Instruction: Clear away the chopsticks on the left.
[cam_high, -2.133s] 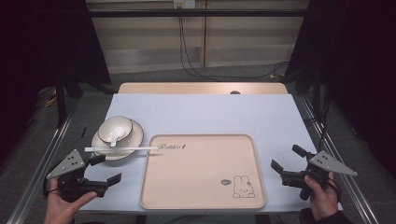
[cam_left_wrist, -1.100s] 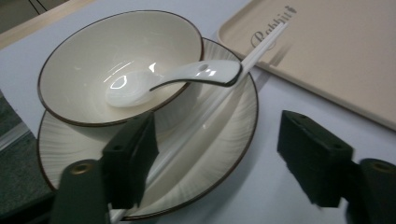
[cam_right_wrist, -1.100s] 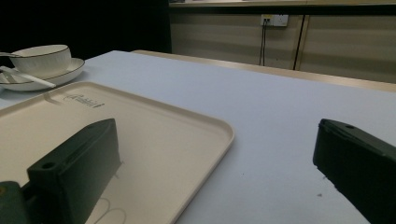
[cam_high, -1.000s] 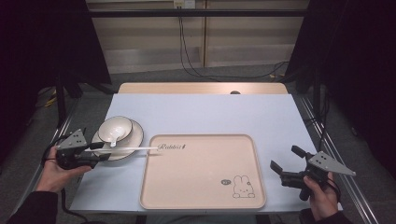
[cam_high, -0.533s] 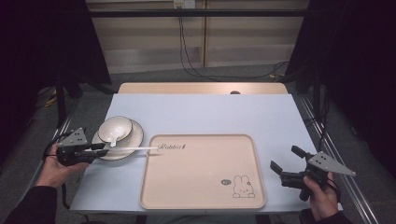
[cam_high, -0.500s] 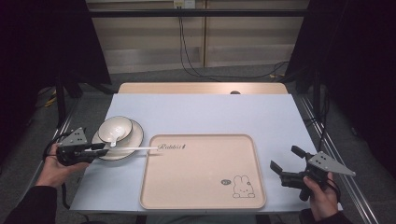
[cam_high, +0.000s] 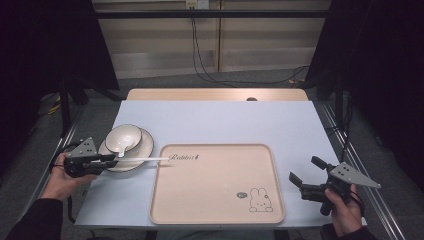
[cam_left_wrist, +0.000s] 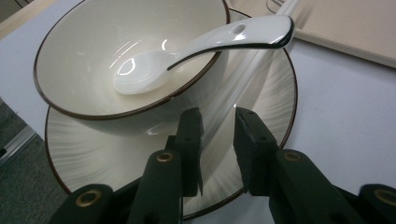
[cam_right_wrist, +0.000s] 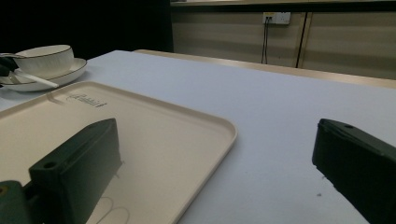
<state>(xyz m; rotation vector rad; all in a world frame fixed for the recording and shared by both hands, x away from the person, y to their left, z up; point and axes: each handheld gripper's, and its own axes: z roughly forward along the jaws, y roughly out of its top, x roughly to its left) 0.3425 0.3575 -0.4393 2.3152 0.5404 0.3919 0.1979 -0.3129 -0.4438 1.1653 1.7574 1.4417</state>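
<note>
A long white stick (cam_high: 150, 159) lies across the white plate (cam_high: 145, 145), with its far tip over the left edge of the beige tray (cam_high: 215, 200). On the plate stands a white bowl (cam_high: 125, 136) holding a white spoon (cam_left_wrist: 154, 70). My left gripper (cam_high: 112, 159) sits at the plate's left. Its jaws have just been closing, and in the left gripper view (cam_left_wrist: 218, 121) they are shut on the stick (cam_left_wrist: 252, 65) that runs between them. My right gripper (cam_high: 304, 168) hovers open and empty at the tray's right, above the table's front right corner.
The tray (cam_right_wrist: 154, 135), with a rabbit print, fills the front middle of the pale blue table (cam_high: 220, 120). The bowl (cam_right_wrist: 44, 58) and plate sit at the tray's far left corner. Cables hang on the wall behind. Dark floor surrounds the table.
My left gripper came from the table's front left corner up to the plate and closed around the stick's near end. The stick, bowl and right gripper stayed put.
</note>
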